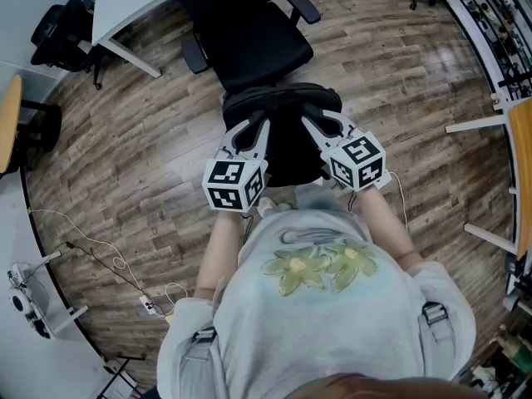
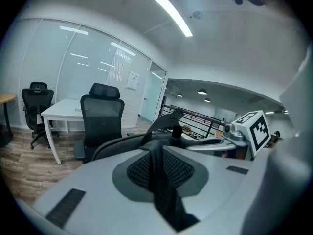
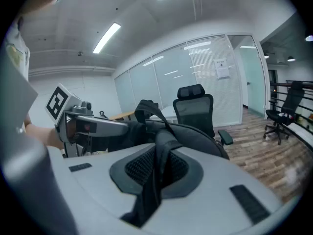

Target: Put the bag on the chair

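**Head view.** A black fabric bag (image 1: pixel 287 152), rounded and soft-sided, hangs between the two grippers just near of the black chair (image 1: pixel 253 36). Whether it touches the seat cannot be told. The chair has a flat padded seat and two armrests. The left gripper (image 1: pixel 253 131) and the right gripper (image 1: pixel 320 127) are grey moulded plastic, and each carries a marker cube (image 1: pixel 235 184) printed with black-and-white squares. The floor (image 1: pixel 141 140) is of grey-brown wood-grain planks, and thin cables (image 1: pixel 108 264) trail across it at near left. A white table (image 1: pixel 125 2) stands at far left. The person's grey sweatshirt (image 1: pixel 324 306) bears a yellow-green flower print.

**Left gripper view.** The left gripper (image 2: pixel 159 168) is pinched on a flat woven black strap (image 2: pixel 164 190), which runs between dark mesh-textured pads (image 2: pixel 139 168). The bag's curved body (image 2: pixel 115 145) rises just beyond. Far behind it stand the mesh-backed chair (image 2: pixel 101 116) and the table (image 2: pixel 63 109). A paper notice (image 2: pixel 132 80) hangs on the glass wall (image 2: pixel 88 67); its writing is illegible.

**Right gripper view.** The right gripper (image 3: pixel 156 173) is likewise clamped on a black strap (image 3: pixel 151 190) of the bag (image 3: pixel 195 136). The chair (image 3: pixel 195 109) stands far behind, before the glass wall (image 3: pixel 161 82). The notice (image 3: pixel 222 68) is again unreadable.
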Demonstrator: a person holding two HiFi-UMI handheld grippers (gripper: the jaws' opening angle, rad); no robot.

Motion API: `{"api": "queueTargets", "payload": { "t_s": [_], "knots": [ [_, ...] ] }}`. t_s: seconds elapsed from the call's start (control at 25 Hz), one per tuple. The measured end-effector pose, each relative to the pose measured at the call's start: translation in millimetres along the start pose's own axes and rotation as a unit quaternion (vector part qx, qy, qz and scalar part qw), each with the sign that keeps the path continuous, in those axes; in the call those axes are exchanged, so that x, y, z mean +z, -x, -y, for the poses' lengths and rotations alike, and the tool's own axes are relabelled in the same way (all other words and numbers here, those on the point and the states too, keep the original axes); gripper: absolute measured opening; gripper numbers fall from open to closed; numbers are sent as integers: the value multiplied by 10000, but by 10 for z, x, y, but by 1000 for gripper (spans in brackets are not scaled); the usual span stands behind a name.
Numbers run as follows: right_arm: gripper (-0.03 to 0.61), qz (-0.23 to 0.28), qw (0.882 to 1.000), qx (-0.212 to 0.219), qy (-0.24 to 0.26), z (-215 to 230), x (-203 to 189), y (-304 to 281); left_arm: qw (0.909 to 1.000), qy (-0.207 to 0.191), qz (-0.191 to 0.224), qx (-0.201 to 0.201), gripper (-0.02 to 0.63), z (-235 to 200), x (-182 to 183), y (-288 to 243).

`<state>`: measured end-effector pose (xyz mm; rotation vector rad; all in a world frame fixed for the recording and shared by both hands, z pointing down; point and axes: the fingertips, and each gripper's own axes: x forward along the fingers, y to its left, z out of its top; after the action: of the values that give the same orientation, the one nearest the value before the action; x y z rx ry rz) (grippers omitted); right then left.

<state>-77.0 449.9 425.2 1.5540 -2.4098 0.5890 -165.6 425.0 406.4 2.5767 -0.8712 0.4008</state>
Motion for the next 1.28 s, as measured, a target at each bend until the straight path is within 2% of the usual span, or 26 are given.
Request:
{"api": "queueTargets", "payload": {
  "t_s": [0.4,0.56,0.92,1.28],
  "knots": [
    [43,-98,9996,239,-125,348,-42,-56,9997,143,-94,187,66,33,0,-352],
    [43,-54,9991,403,-114,554,57,-104,9992,135,32,372,66,45,121,-546],
    [43,-34,9969,738,276,979,379,-231,9961,186,343,795,67,38,454,-905],
    [44,-167,9966,787,165,1278,418,-440,9961,290,116,823,67,-33,458,-1199]
  ]
}}
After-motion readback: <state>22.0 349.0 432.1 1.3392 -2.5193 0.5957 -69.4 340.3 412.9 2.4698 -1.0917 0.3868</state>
